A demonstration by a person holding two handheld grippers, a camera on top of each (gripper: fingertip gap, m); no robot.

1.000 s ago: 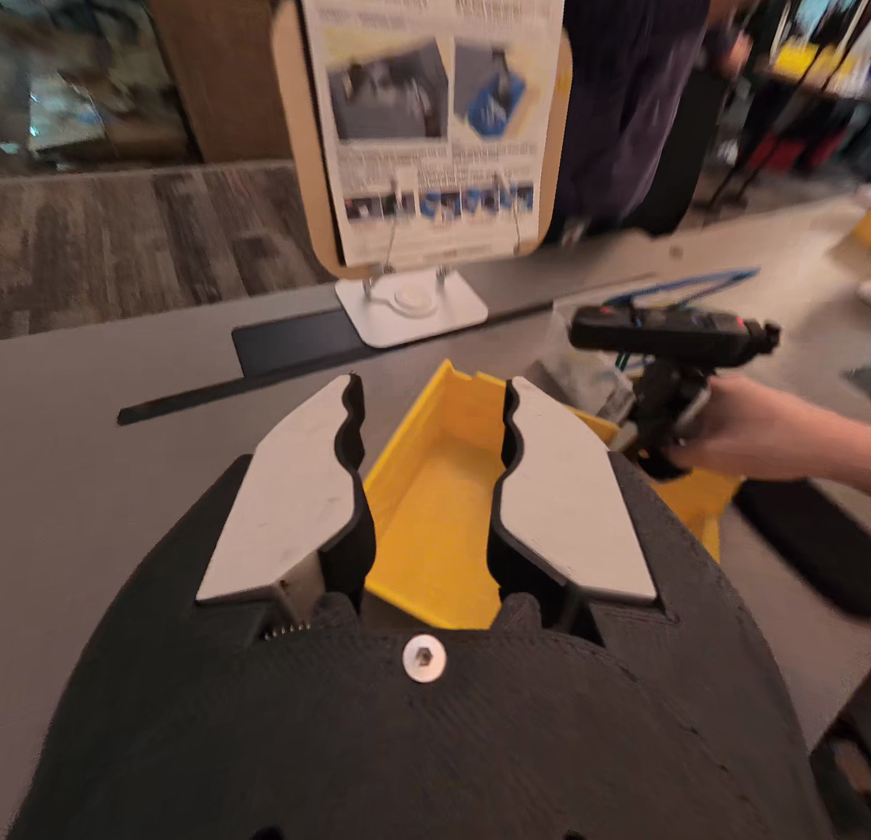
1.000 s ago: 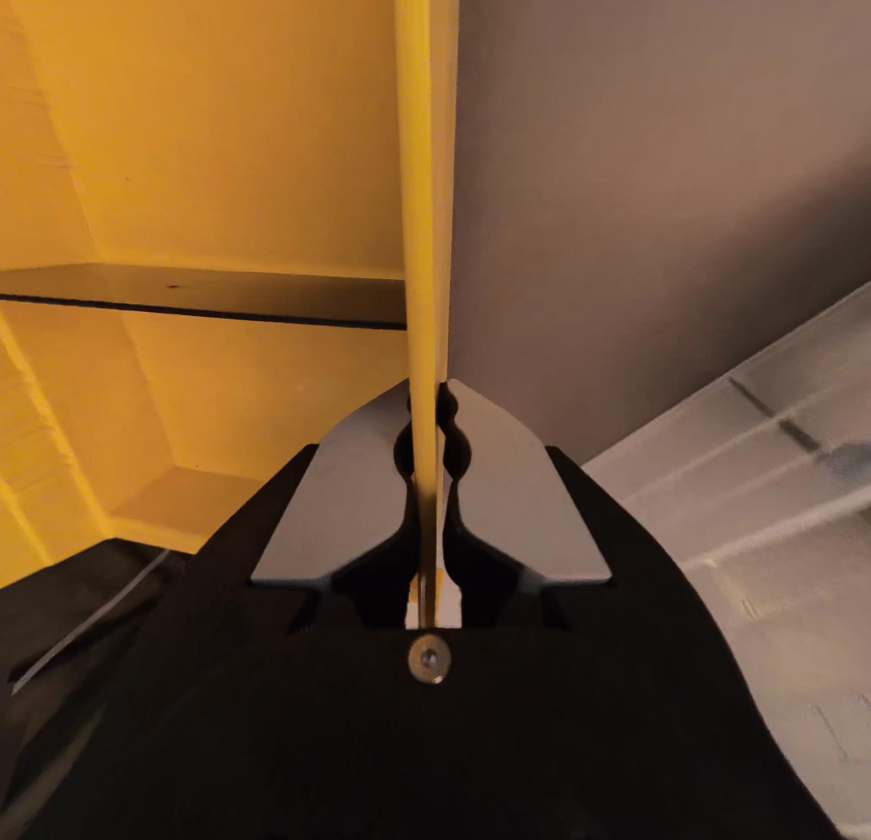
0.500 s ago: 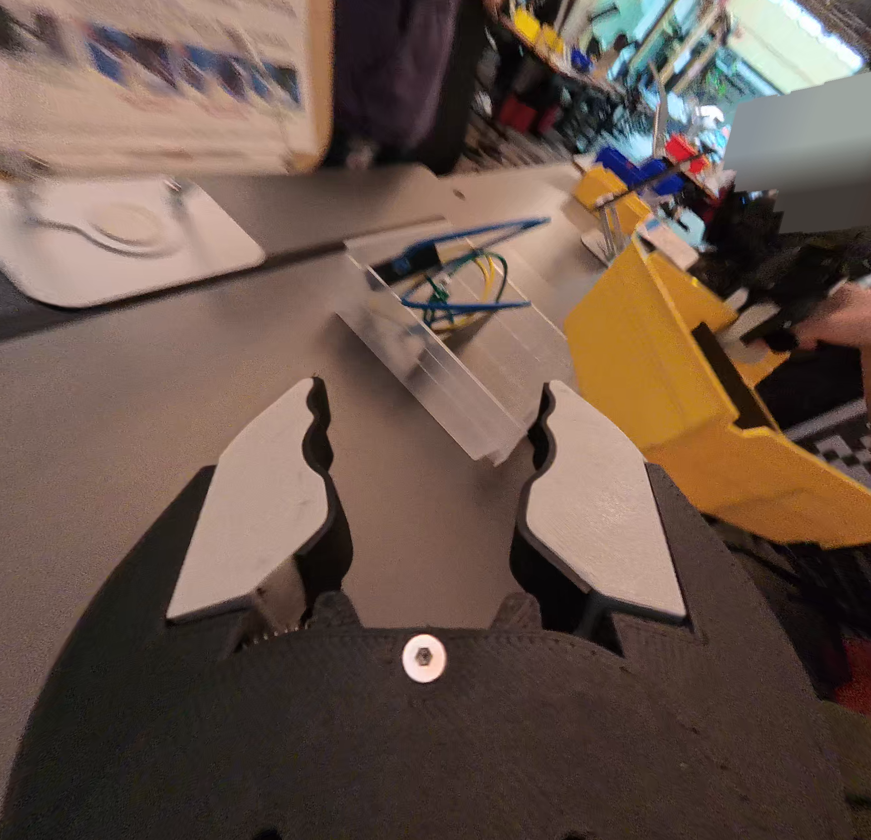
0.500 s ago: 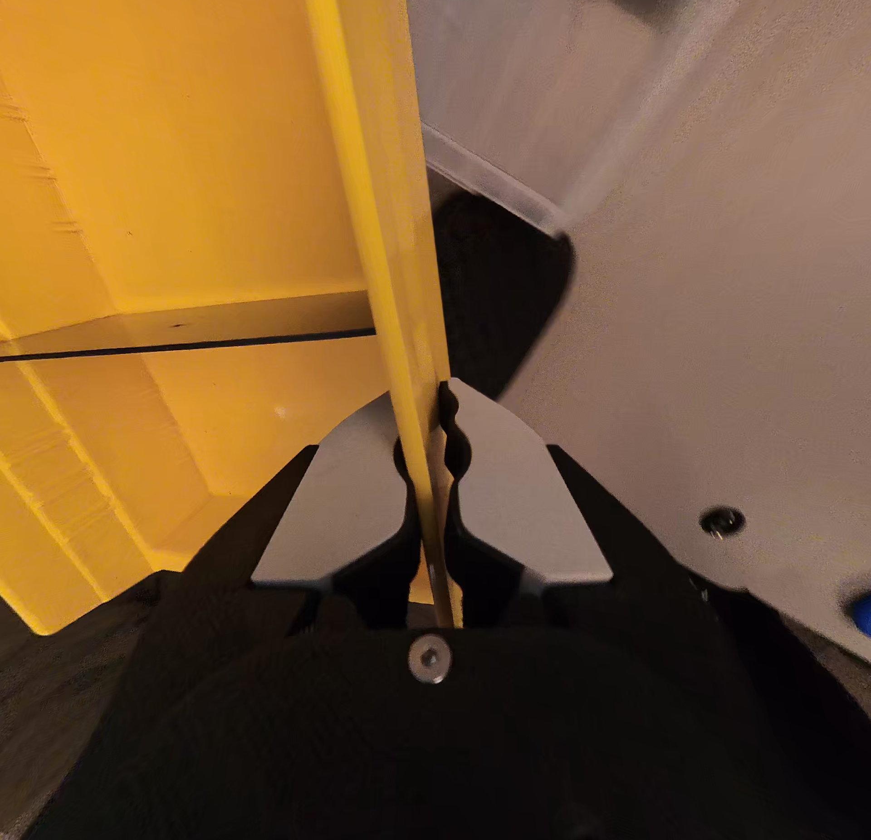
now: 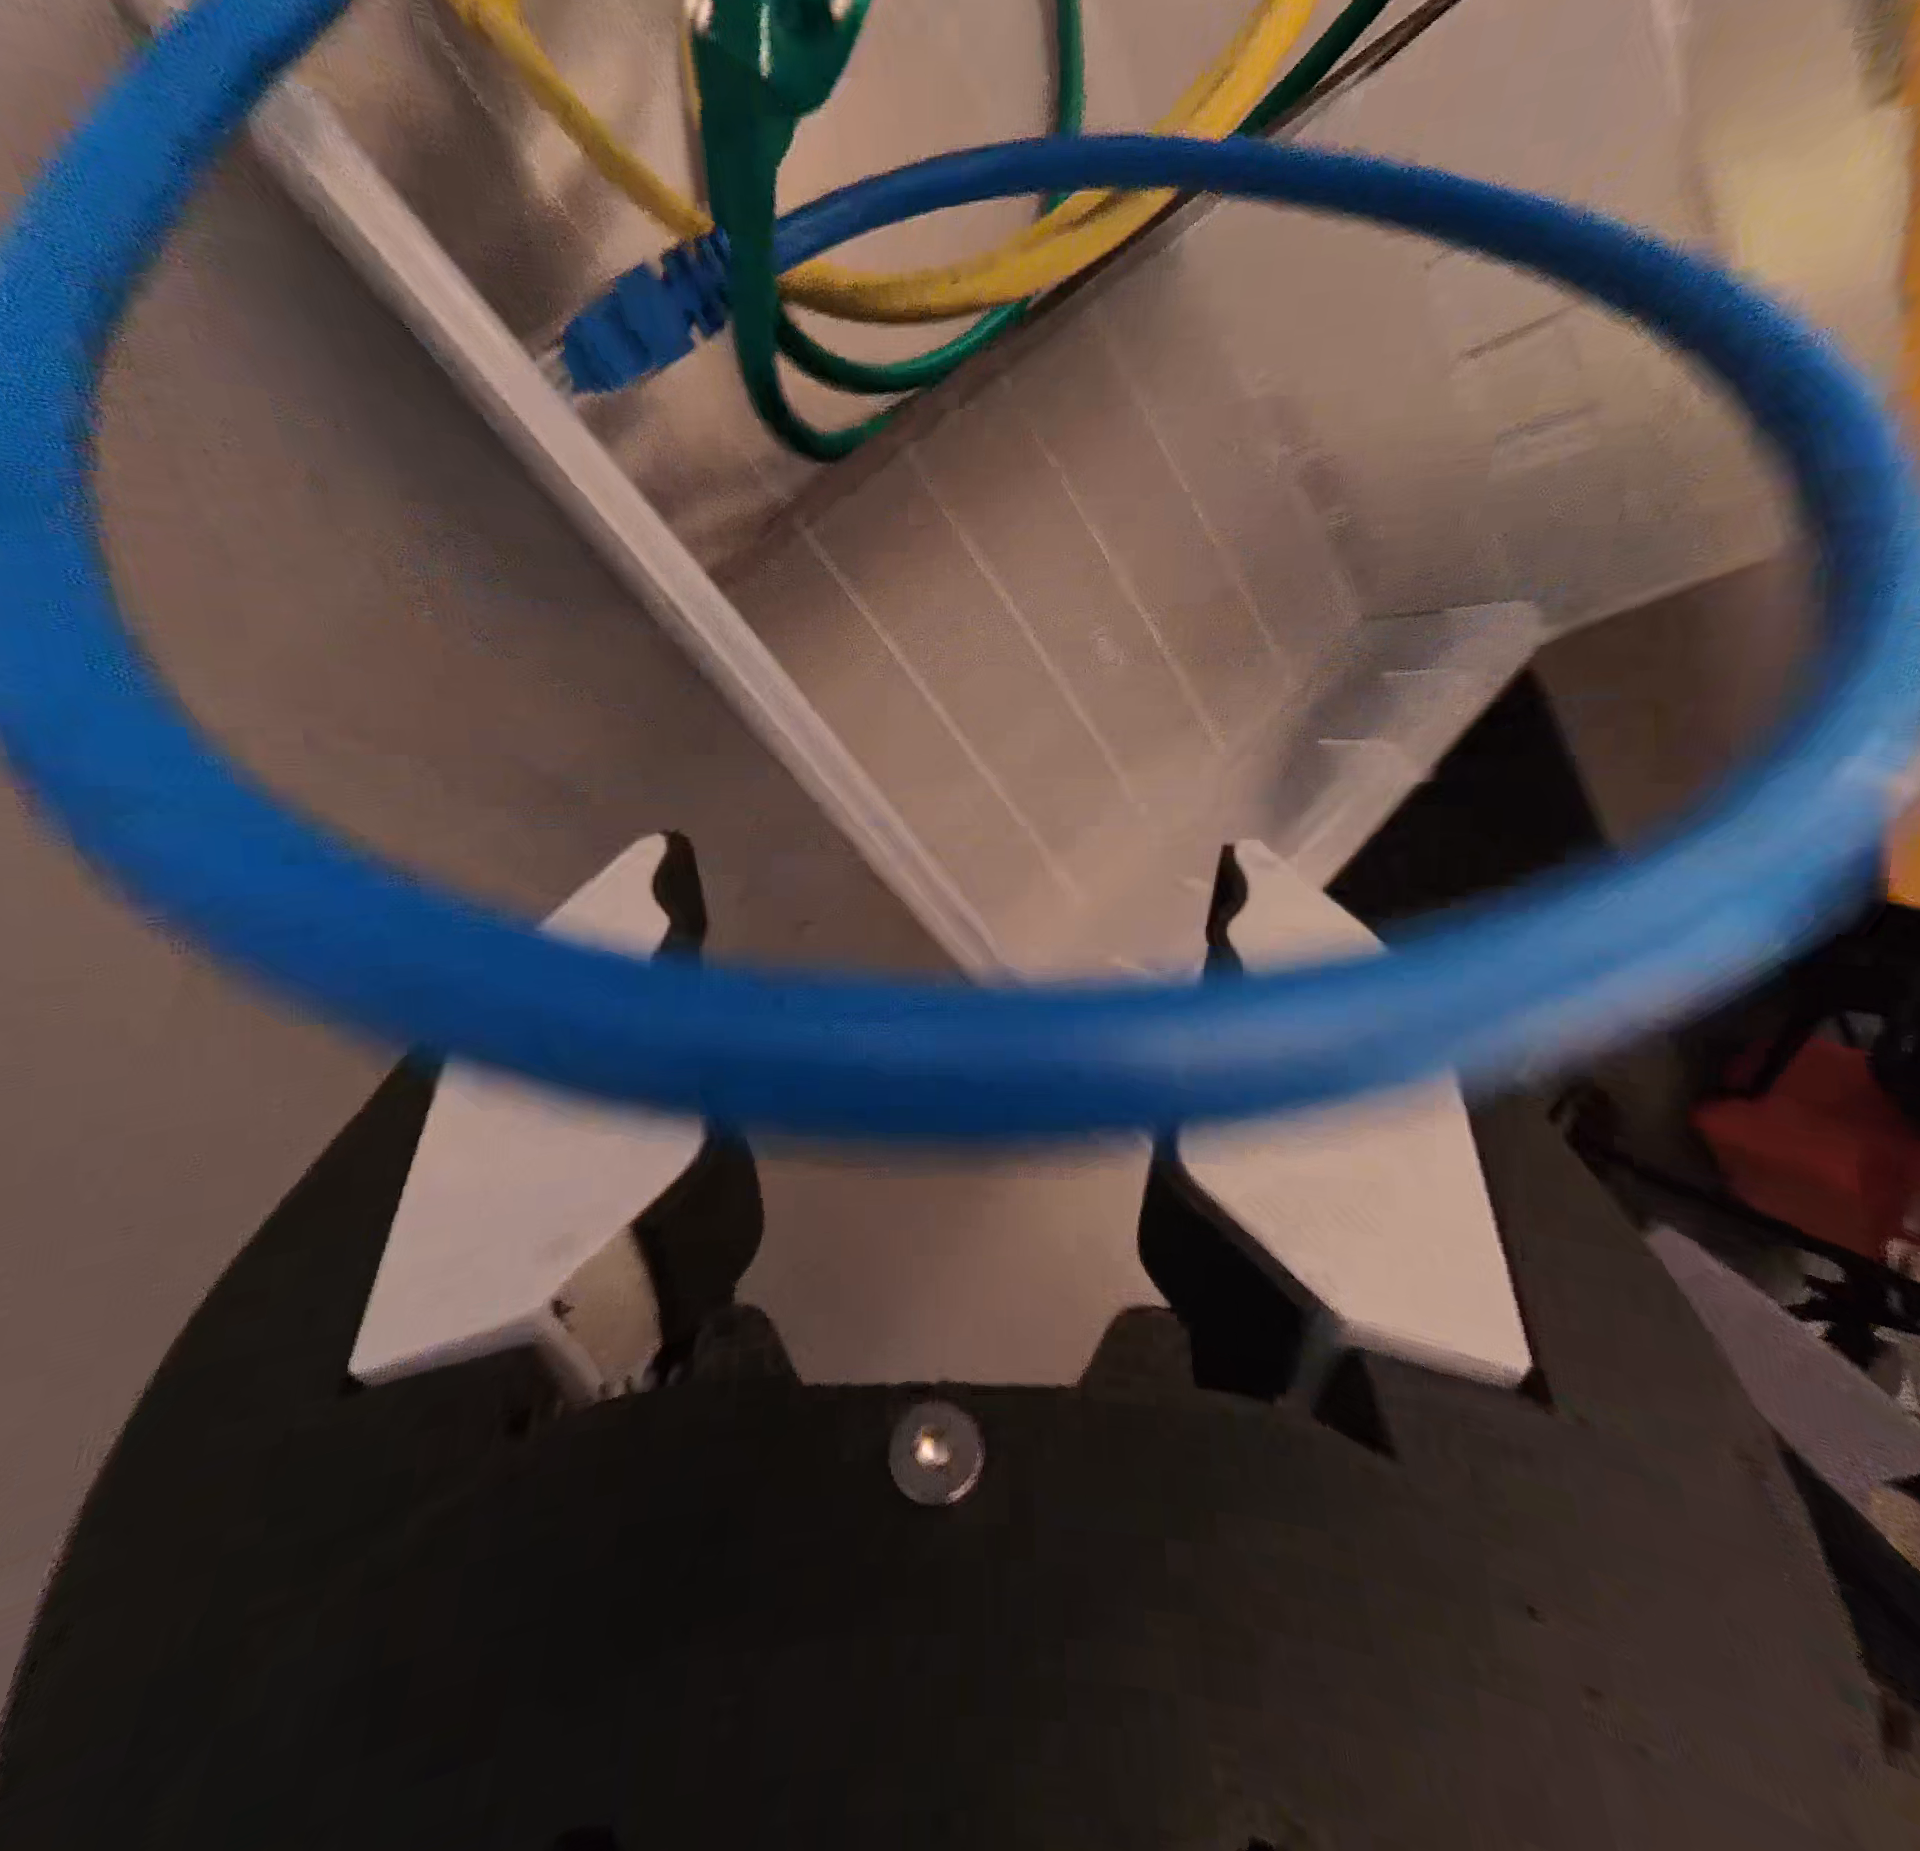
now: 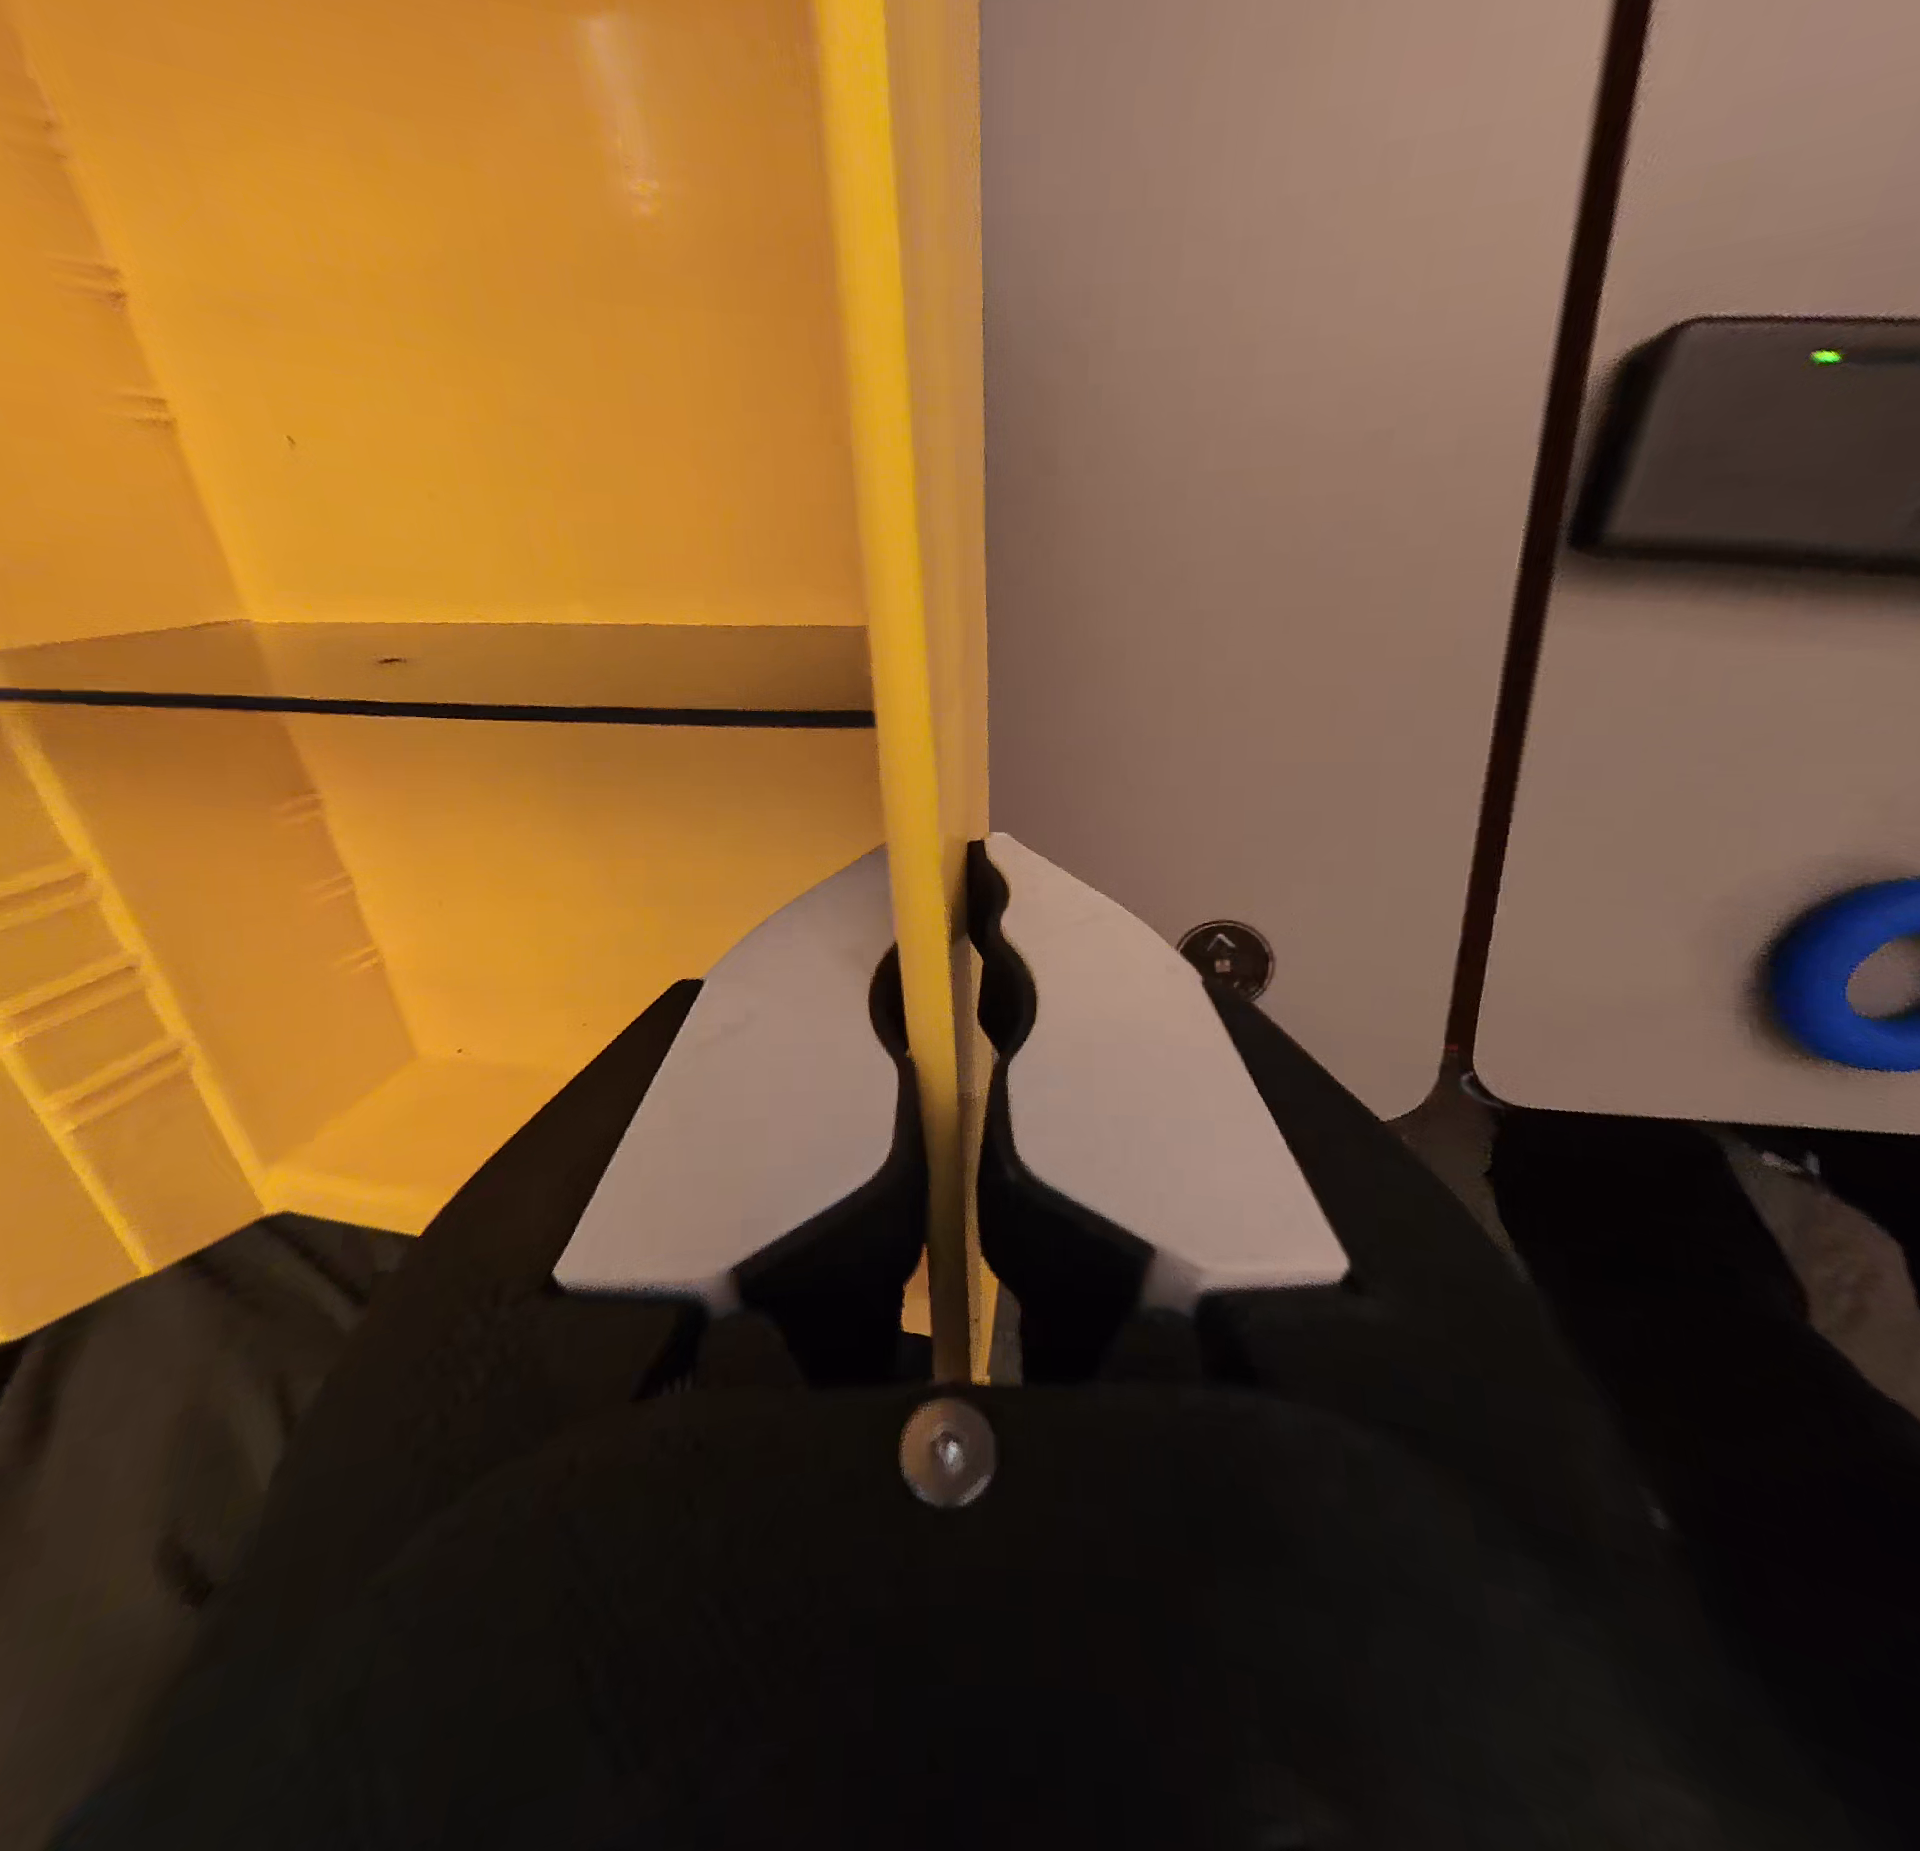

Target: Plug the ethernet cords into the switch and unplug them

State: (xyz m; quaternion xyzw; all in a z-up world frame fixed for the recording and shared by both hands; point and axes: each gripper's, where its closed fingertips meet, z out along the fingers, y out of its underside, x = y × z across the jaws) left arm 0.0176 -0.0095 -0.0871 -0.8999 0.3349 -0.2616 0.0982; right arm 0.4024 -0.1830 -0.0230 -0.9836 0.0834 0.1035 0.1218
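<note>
In the left wrist view my left gripper is open, close over a clear plastic bin. A blue ethernet cord loops in a wide ring right across my fingers, blurred; whether it touches them I cannot tell. Its blue plug lies in the bin with a yellow cord and a green cord. In the right wrist view my right gripper is shut on the thin side wall of a yellow bin. The switch is not clearly in view.
The yellow bin's inside fills the left of the right wrist view. To its right is grey table, a black device with a green light and a blue ring. Dark clutter lies right of the clear bin. Tip to tip, the grippers are about 45 centimeters apart.
My left gripper has moved forward to the clear bin, and the blue cord loop now crosses its fingers. My right gripper stays shut on the yellow bin wall and has swung it.
</note>
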